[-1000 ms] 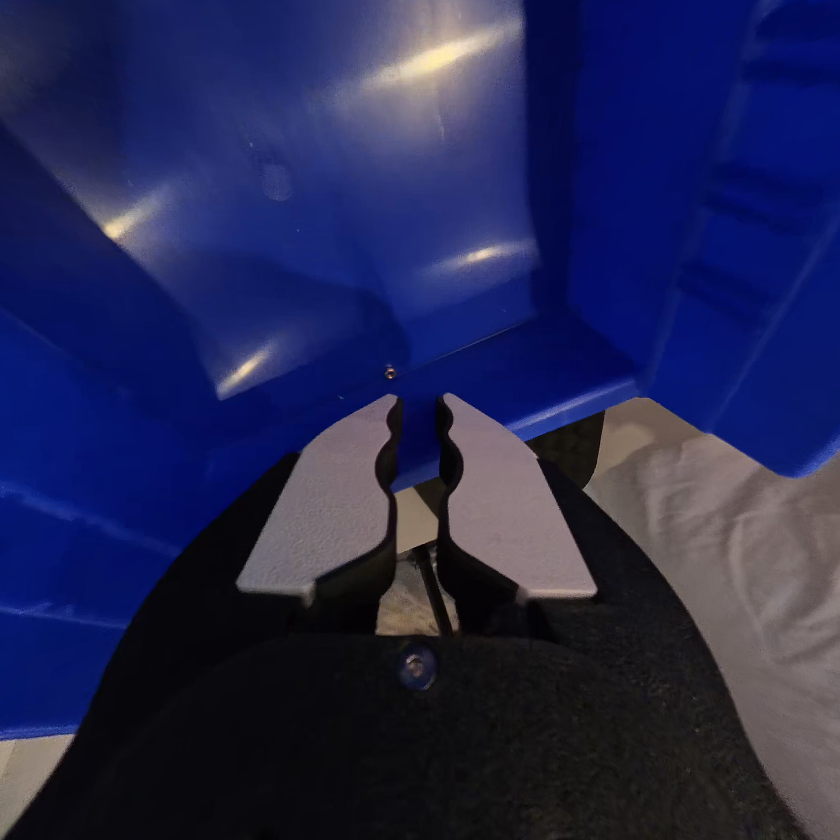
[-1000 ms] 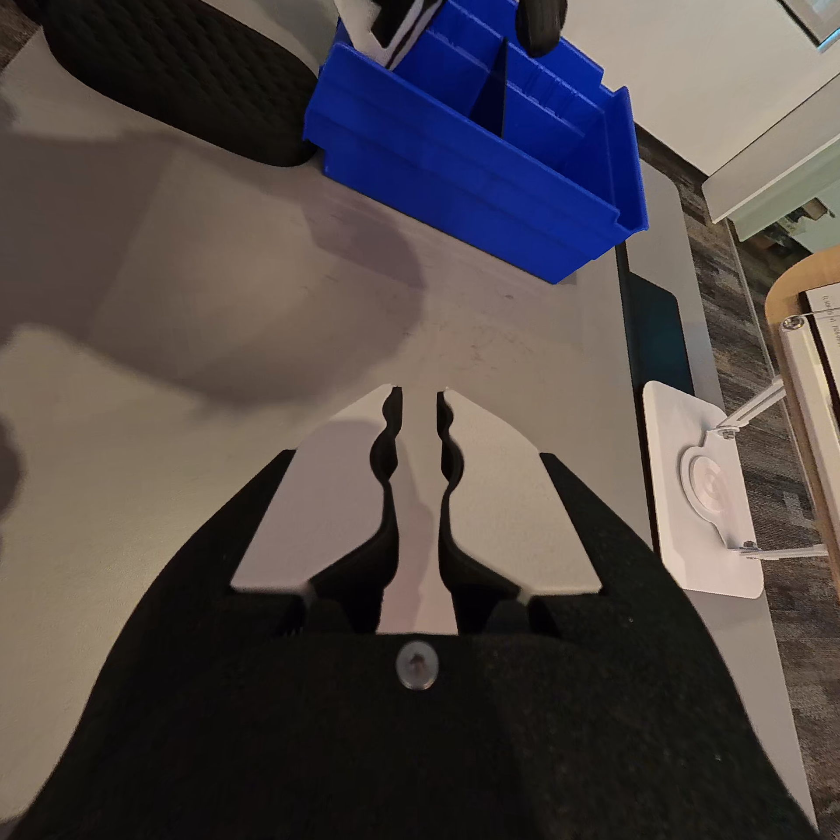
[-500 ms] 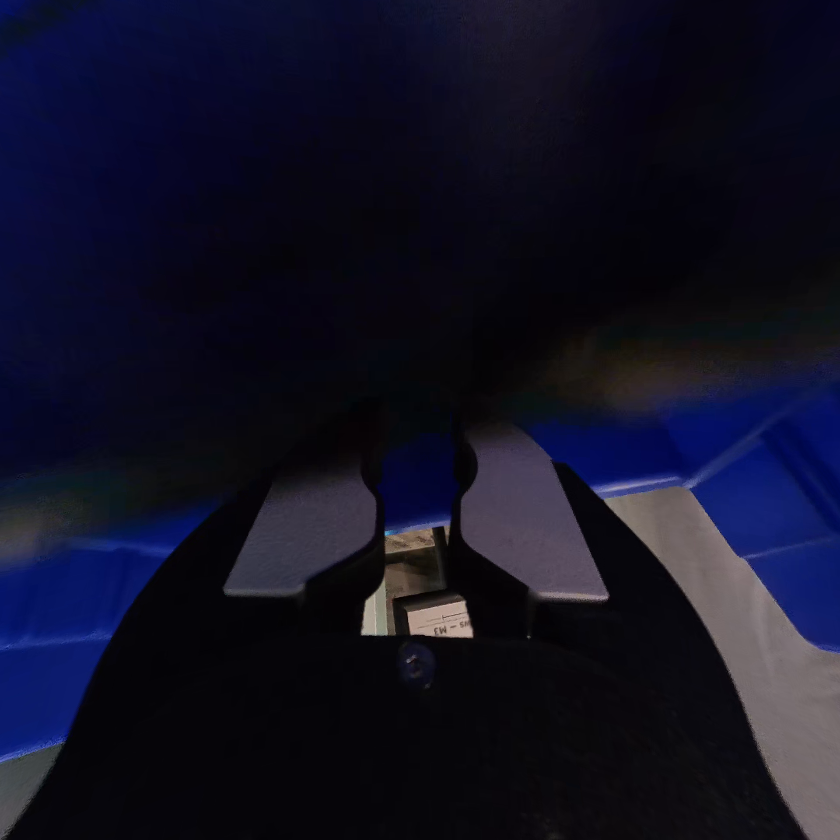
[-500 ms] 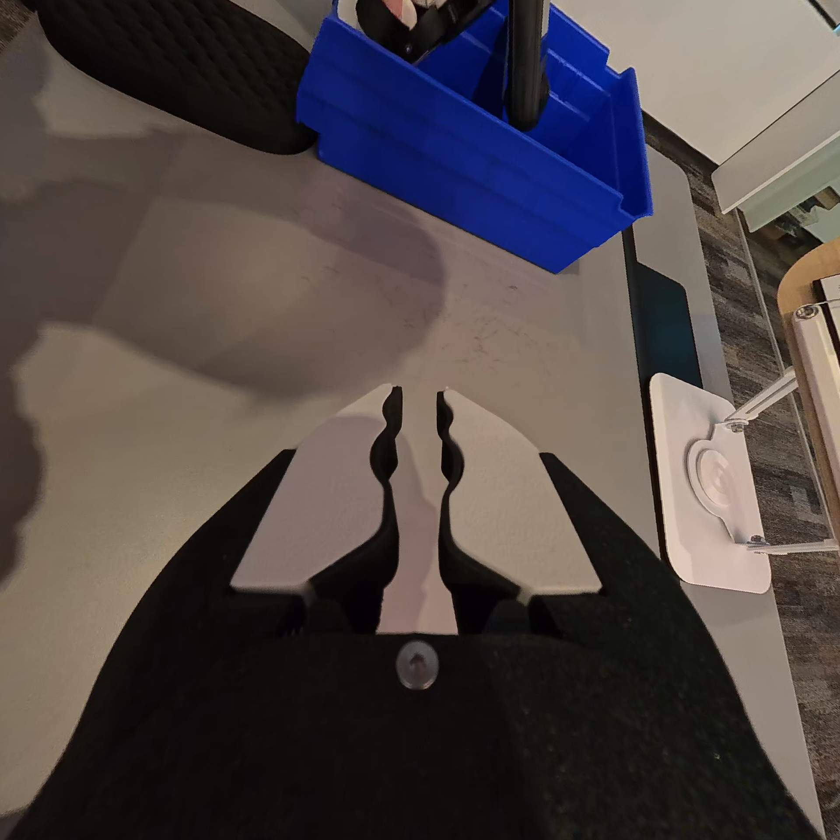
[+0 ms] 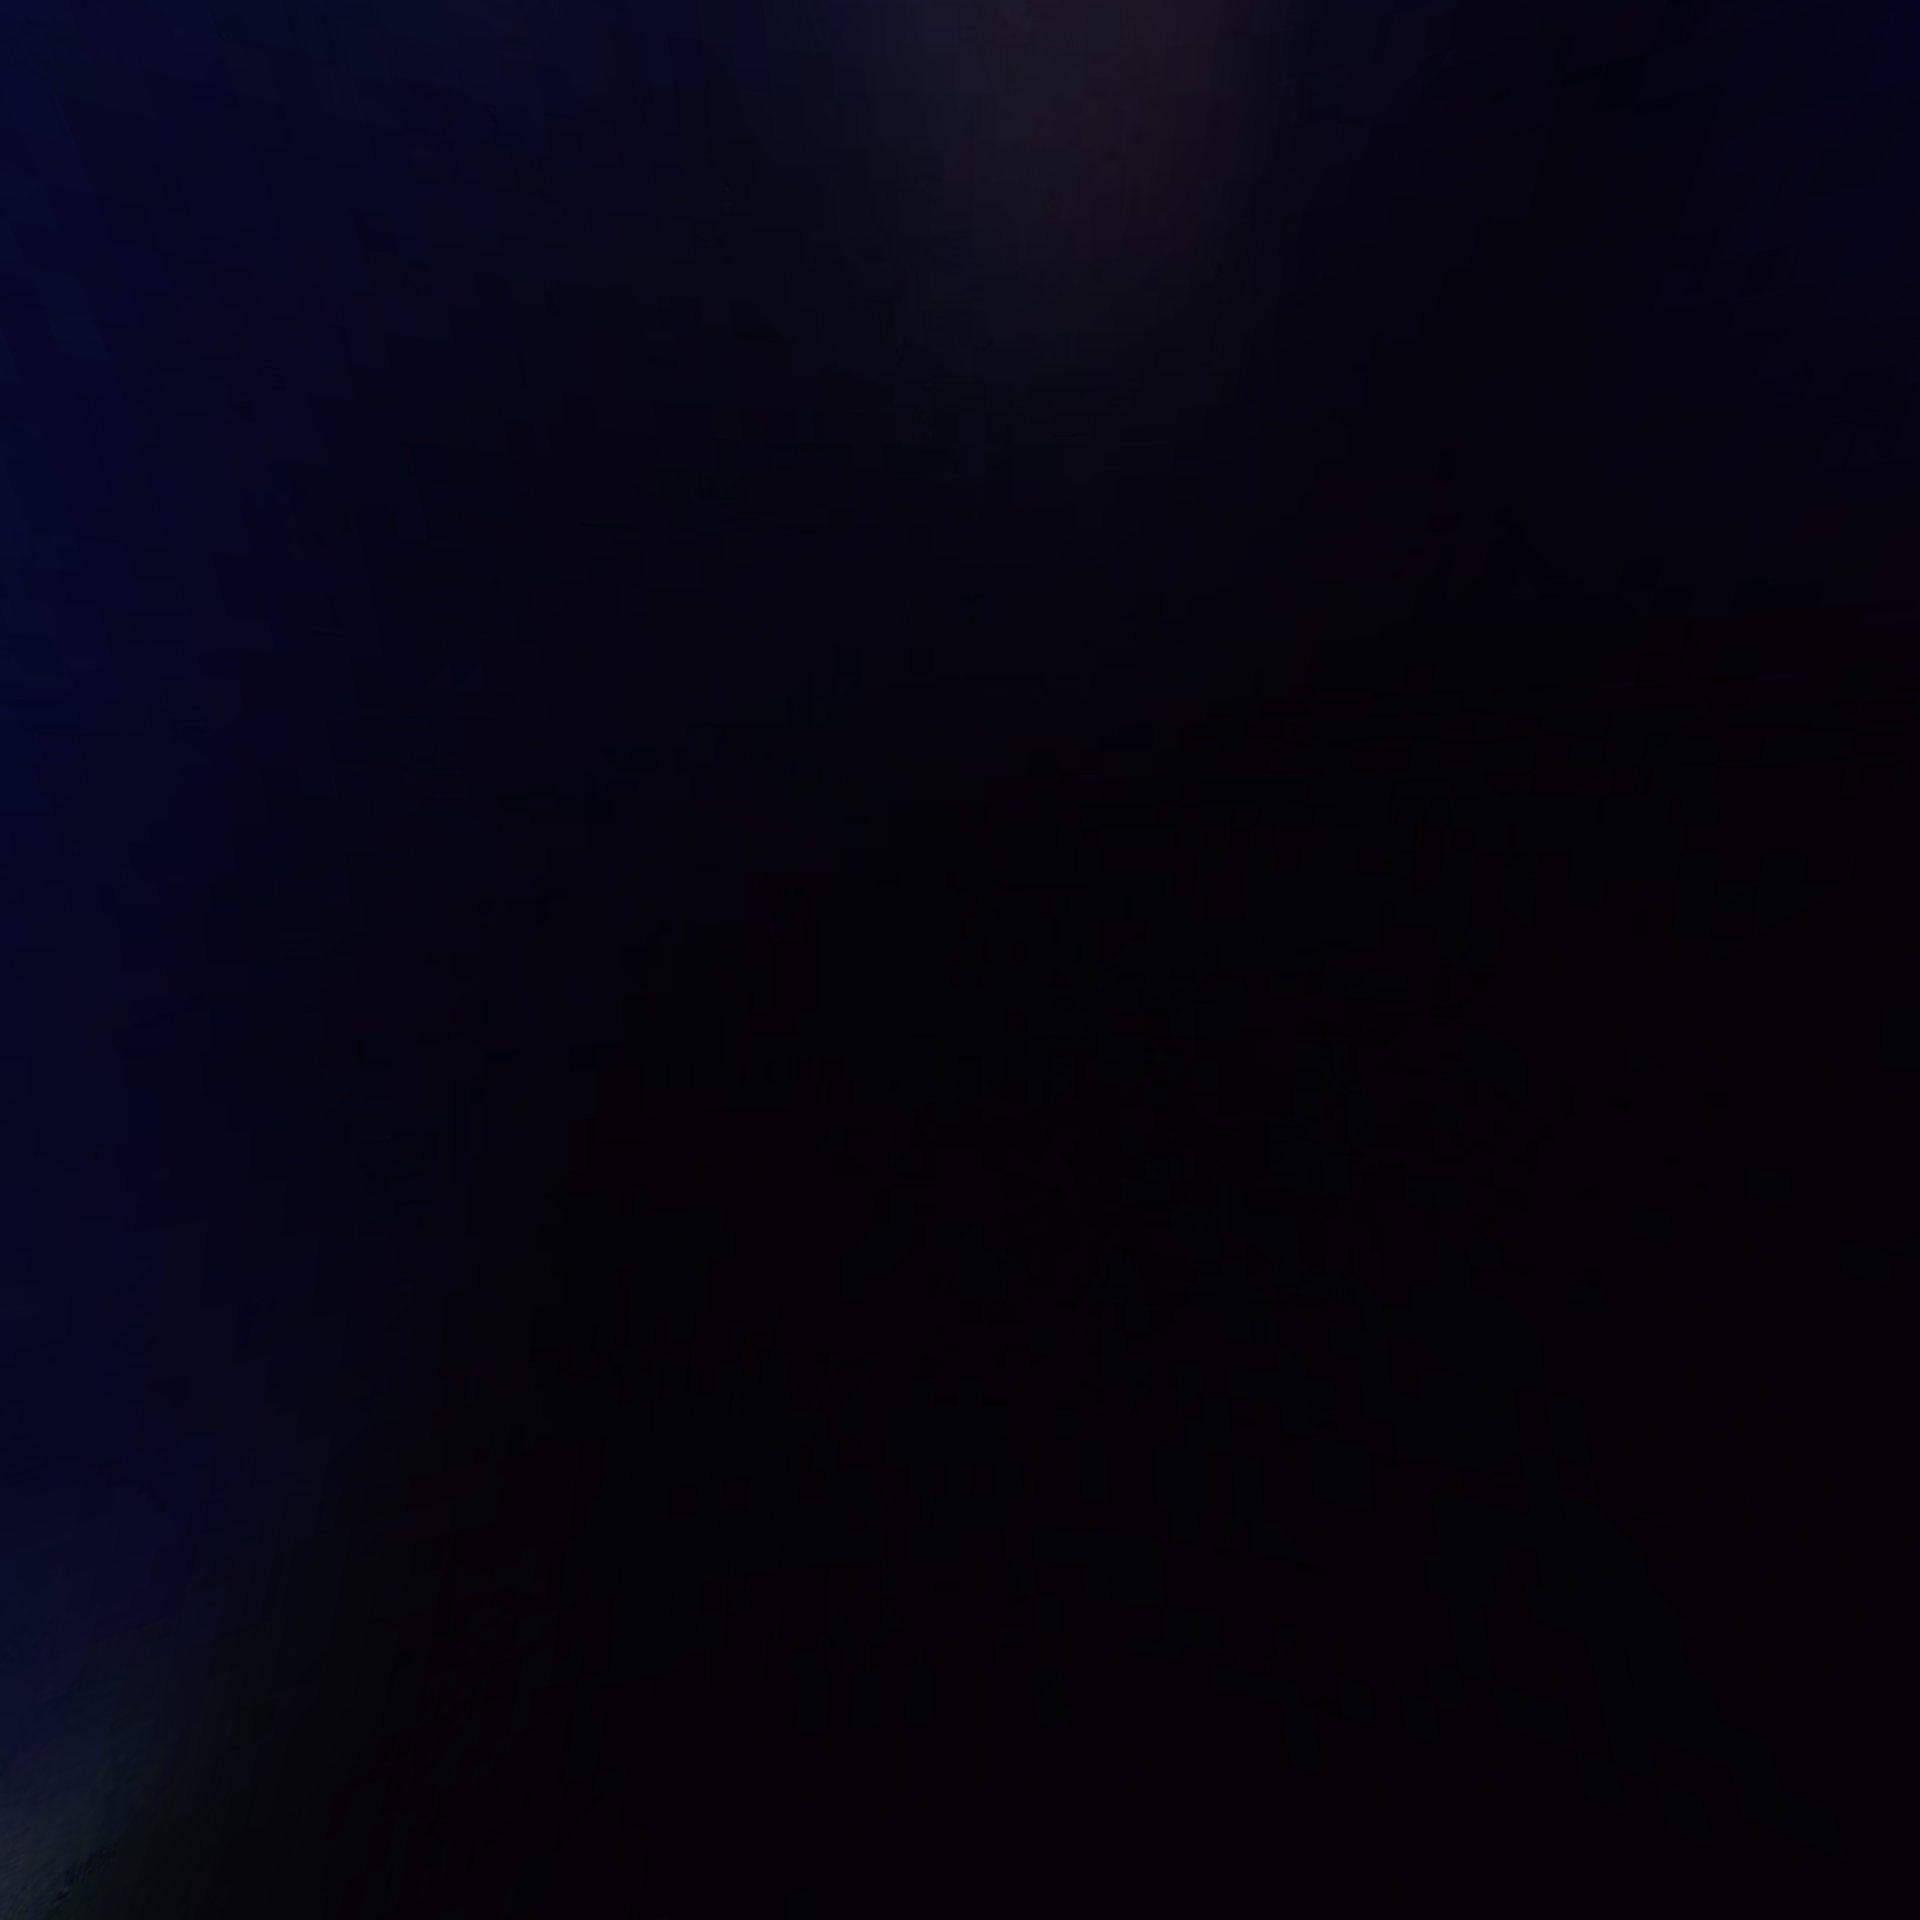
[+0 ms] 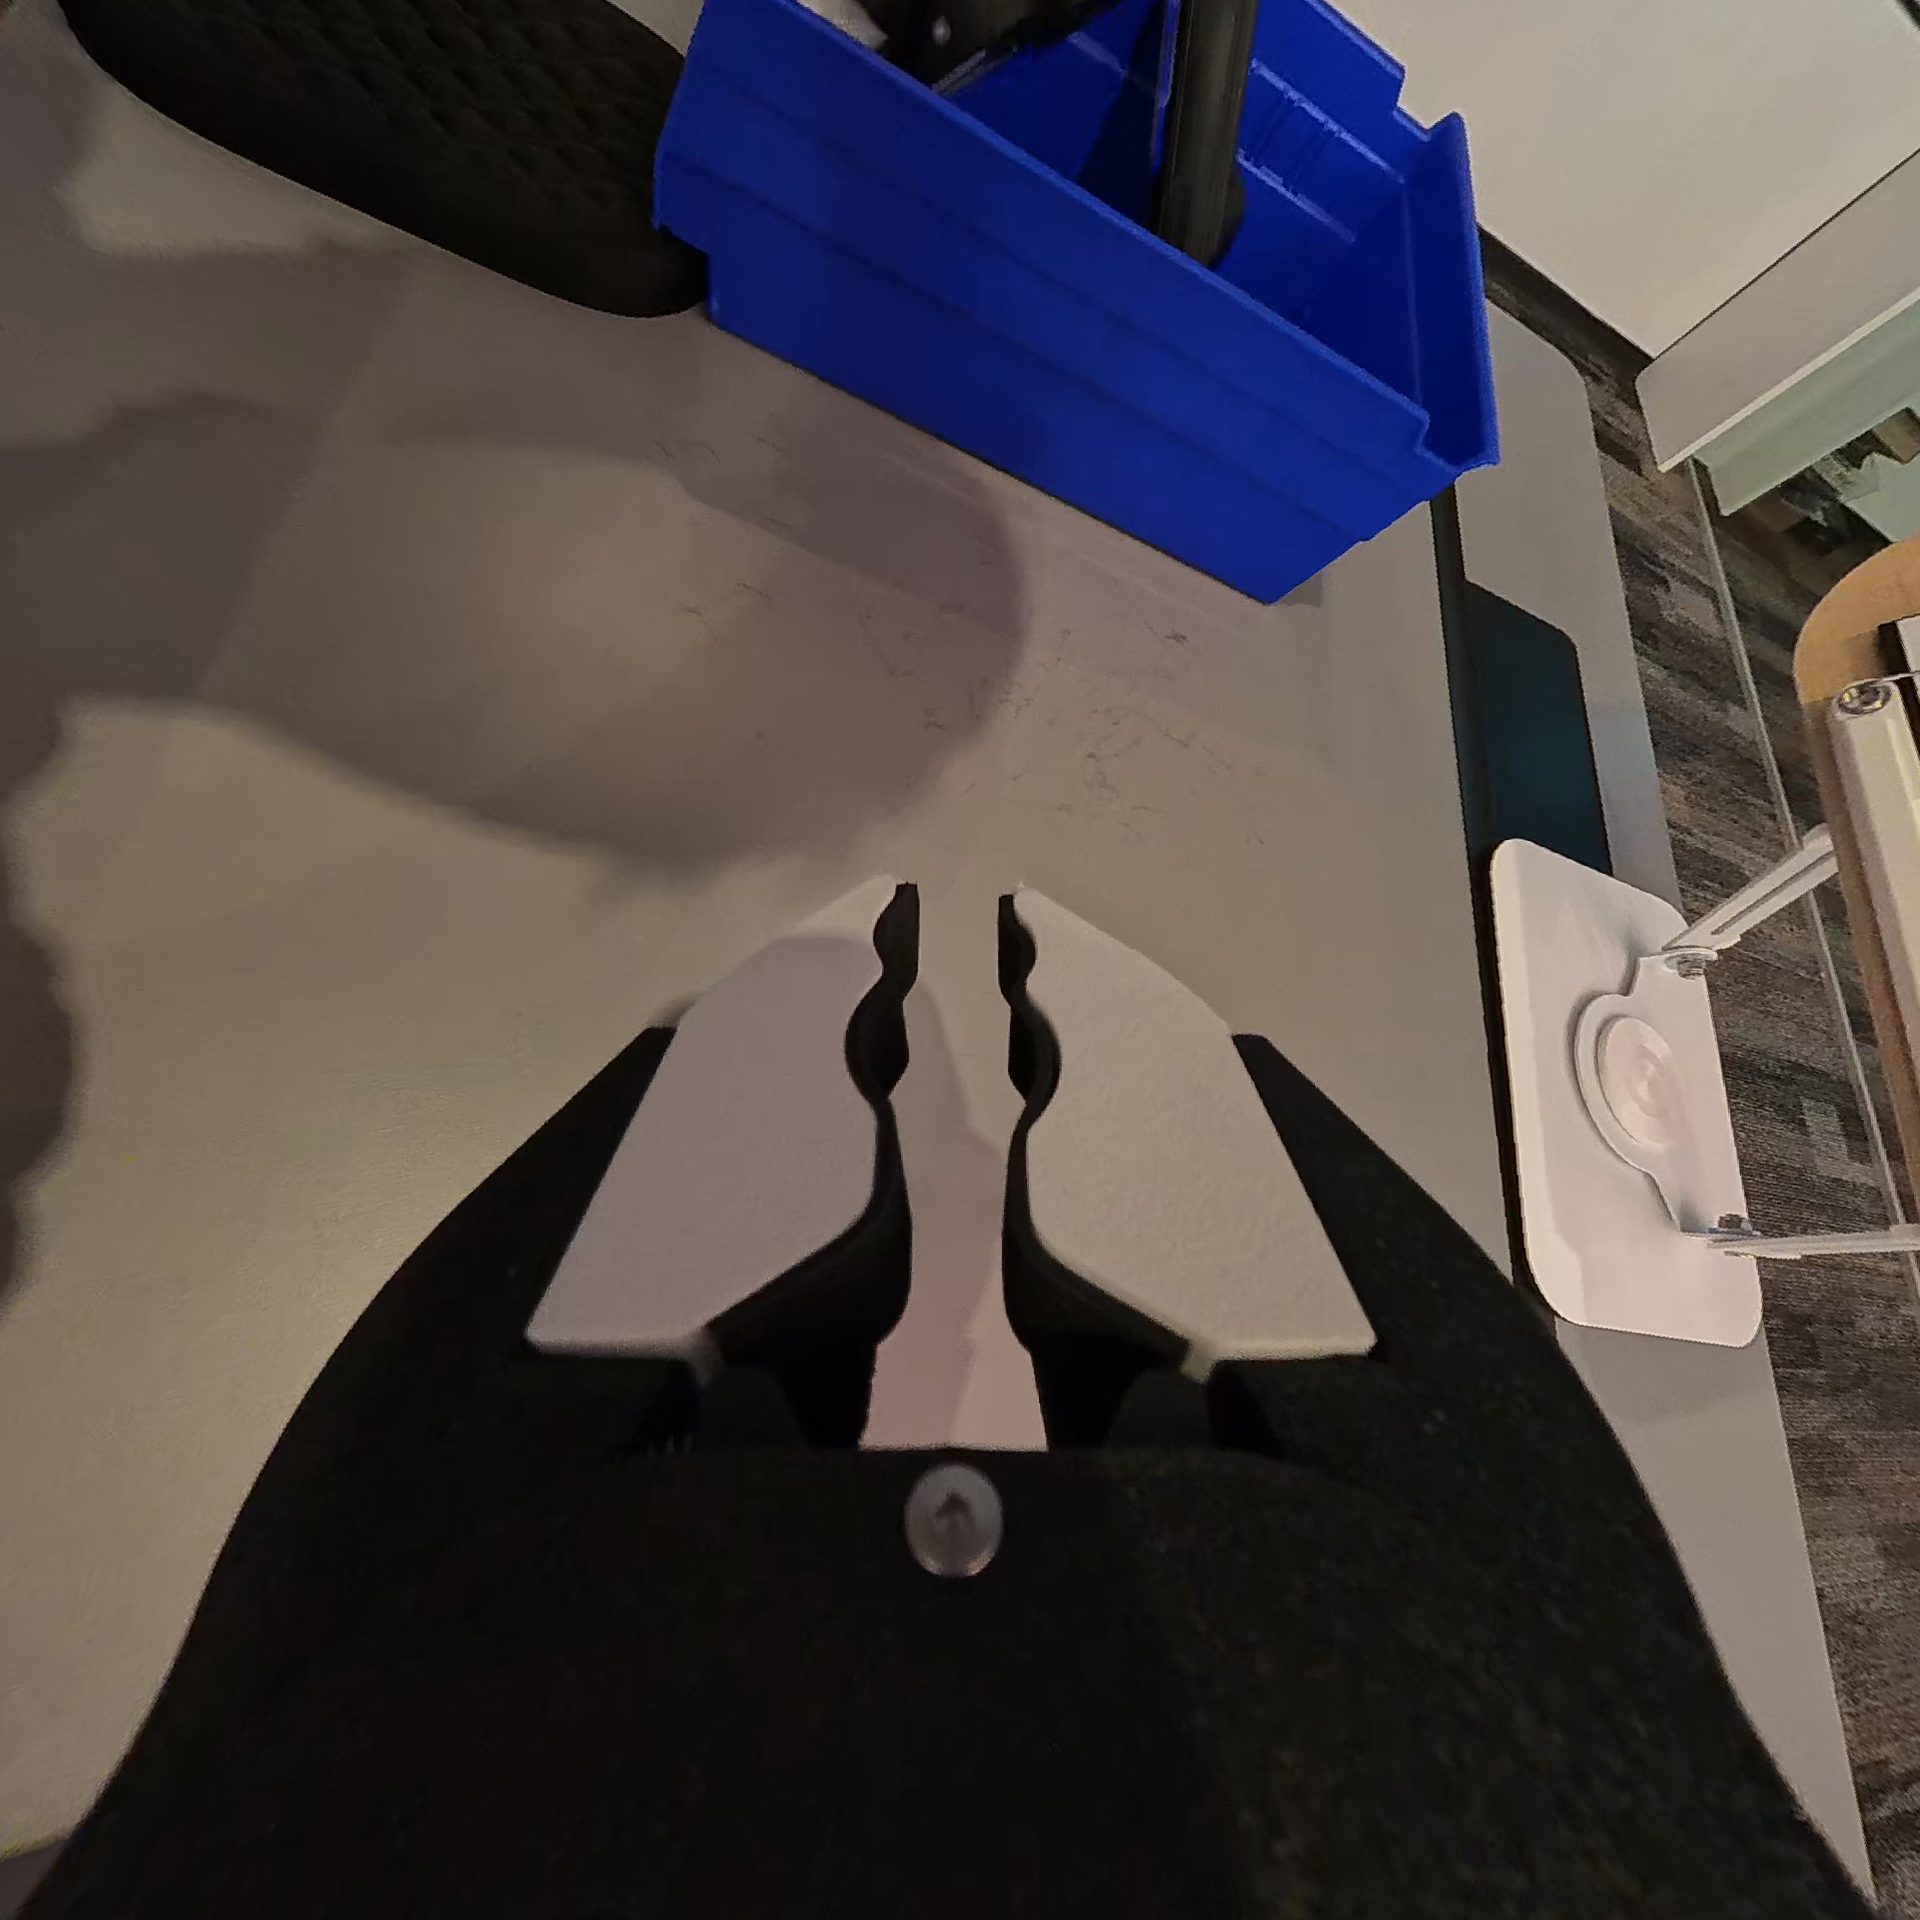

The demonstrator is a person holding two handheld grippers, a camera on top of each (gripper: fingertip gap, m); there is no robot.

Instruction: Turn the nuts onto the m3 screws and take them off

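The right gripper (image 6: 958,904) hovers over bare grey table (image 6: 436,1039), jaws slightly parted and empty, open room on every side. One blue bin (image 6: 1049,343) sits far off near the table's right edge, the left gripper (image 6: 1195,125) plunged inside; its own view is black, jaws untellable, no screws or nuts visible.

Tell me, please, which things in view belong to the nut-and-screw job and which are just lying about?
Part of the job:
- blue bin, with the left tool reaching into it
- right gripper, open and empty over the table
No nuts or screws show; the left wrist view is nearly black.

Lying about:
- black mat
- white plate beside the table
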